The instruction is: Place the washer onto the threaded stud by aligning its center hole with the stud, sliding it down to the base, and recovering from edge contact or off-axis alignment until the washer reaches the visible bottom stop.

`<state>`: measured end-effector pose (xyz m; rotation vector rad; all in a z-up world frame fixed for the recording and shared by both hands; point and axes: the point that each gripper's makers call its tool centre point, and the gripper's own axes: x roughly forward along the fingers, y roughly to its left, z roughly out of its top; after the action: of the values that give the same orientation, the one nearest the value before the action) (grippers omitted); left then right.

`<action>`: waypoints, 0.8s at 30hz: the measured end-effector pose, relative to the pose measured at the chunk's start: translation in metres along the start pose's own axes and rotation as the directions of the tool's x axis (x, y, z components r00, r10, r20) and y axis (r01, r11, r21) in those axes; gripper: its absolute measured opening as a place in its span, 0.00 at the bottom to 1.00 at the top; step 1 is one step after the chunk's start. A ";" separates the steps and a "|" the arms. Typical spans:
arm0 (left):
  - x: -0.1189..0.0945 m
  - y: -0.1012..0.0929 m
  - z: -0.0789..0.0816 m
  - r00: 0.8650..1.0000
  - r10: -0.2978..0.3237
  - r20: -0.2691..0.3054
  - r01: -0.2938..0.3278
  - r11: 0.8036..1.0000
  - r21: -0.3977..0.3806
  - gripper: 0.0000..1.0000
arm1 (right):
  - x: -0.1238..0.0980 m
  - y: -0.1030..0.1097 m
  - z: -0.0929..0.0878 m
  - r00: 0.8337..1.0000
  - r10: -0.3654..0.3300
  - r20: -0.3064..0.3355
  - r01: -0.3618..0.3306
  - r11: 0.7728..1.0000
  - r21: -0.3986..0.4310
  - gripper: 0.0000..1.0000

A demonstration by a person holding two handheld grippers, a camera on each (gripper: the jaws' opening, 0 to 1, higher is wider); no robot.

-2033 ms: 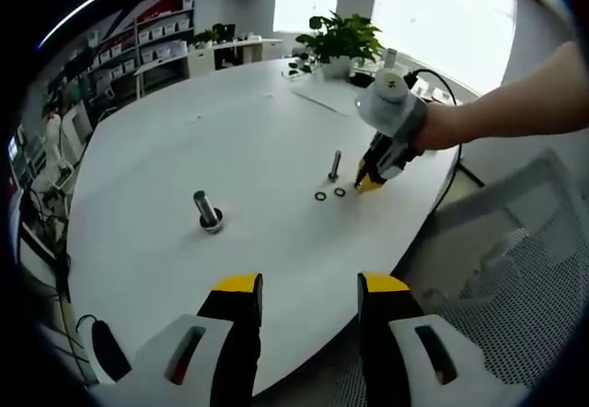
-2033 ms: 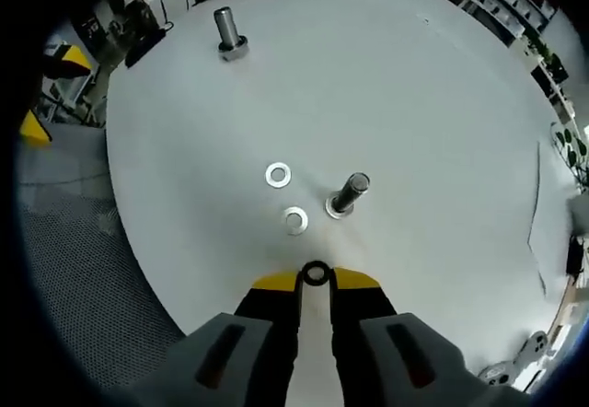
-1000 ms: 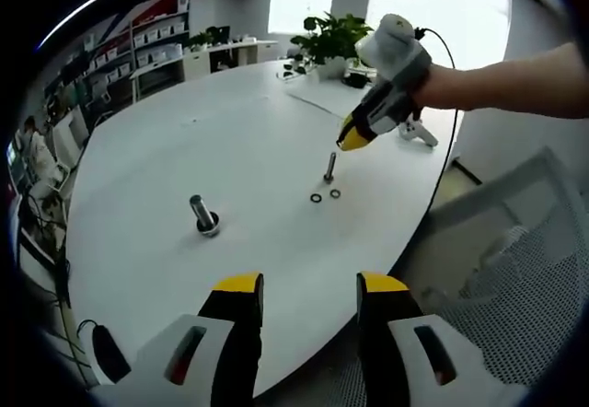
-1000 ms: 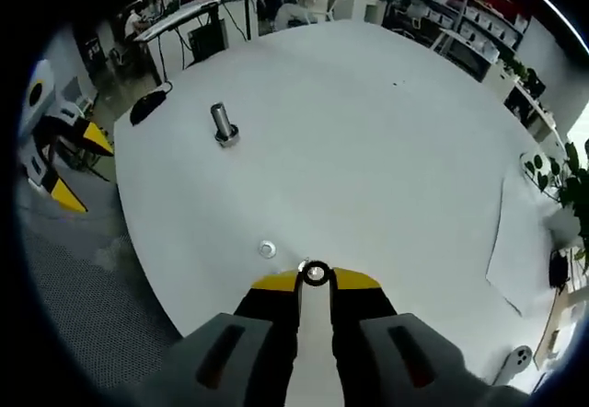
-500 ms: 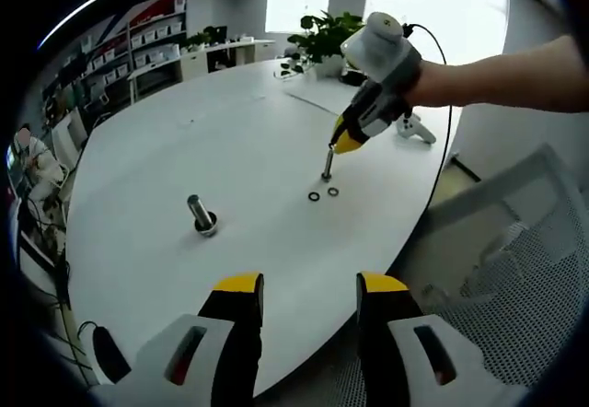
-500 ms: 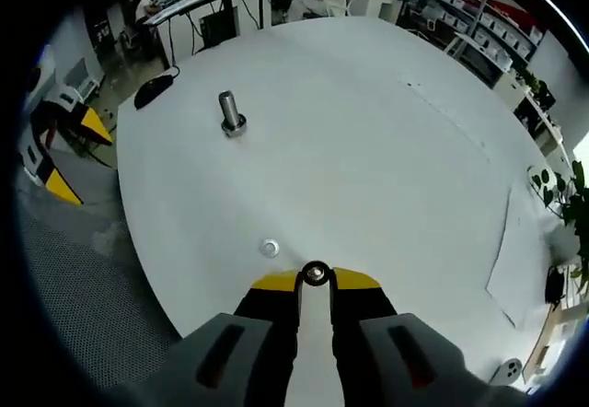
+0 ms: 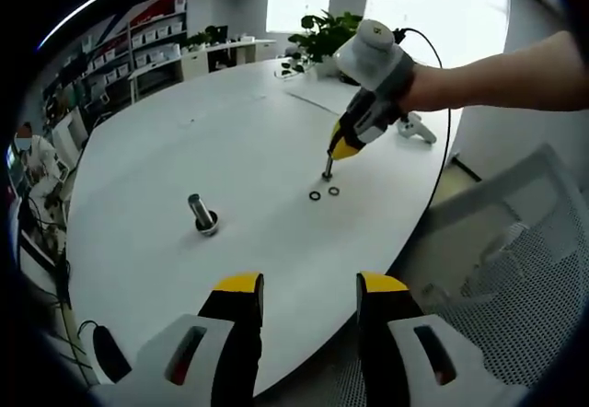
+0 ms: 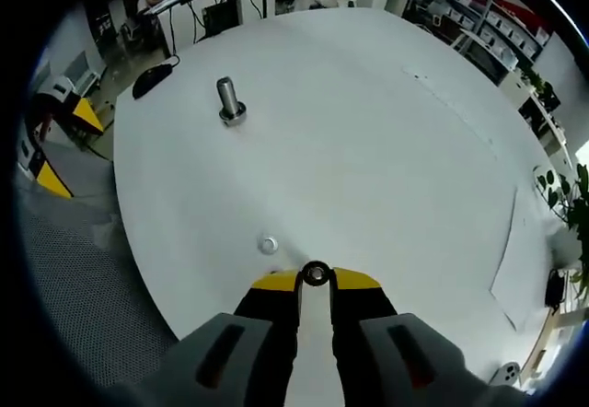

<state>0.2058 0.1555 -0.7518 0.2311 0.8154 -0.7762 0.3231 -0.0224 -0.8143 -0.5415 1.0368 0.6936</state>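
Going left to right in the left gripper view: a second, fatter bolt [image 7: 202,215] stands on its head toward the left of the white counter [image 7: 166,158]. The left hand-held gripper [image 7: 302,289] just hangs off the near edge with its jaws apart, holding nothing. Further right, two spare washers [image 7: 323,192] lie flat, just beside the threaded stud [image 7: 328,168]. The right hand-held gripper [image 7: 342,145] sits right over the top of the stud, angled down.

In the right gripper view, that hand-held gripper [image 8: 316,276] has its jaws nearly closed, pinching the washer [image 8: 316,274] at the tips. It's a small dark steel ring, center hole clearly visible, seen face-on.

What could go wrong: the stud is hidden behind the jaws here, so I can't tell whether the hole is centered. The hand-held gripper comes in tilted, so the washer could catch the stud's top edge, cock sideways and jam on the threads. If it's released too early, it'll probably drop and roll in with the spares.
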 end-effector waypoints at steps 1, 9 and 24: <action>0.000 0.000 0.000 1.000 0.000 -0.001 0.000 1.000 0.000 0.39 | 0.001 0.000 0.000 1.000 0.002 0.001 -0.002 1.000 -0.001 0.14; 0.000 0.000 -0.001 1.000 0.000 -0.005 0.000 1.000 -0.004 0.39 | 0.010 0.001 -0.004 1.000 0.014 -0.021 -0.014 1.000 0.007 0.14; 0.001 0.002 -0.002 1.000 0.003 -0.008 -0.003 1.000 -0.013 0.39 | 0.034 0.003 -0.017 0.997 0.043 -0.069 -0.041 0.999 0.028 0.14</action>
<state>0.2062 0.1572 -0.7542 0.2239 0.8276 -0.7676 0.3221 -0.0235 -0.8525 -0.5250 1.1238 0.7012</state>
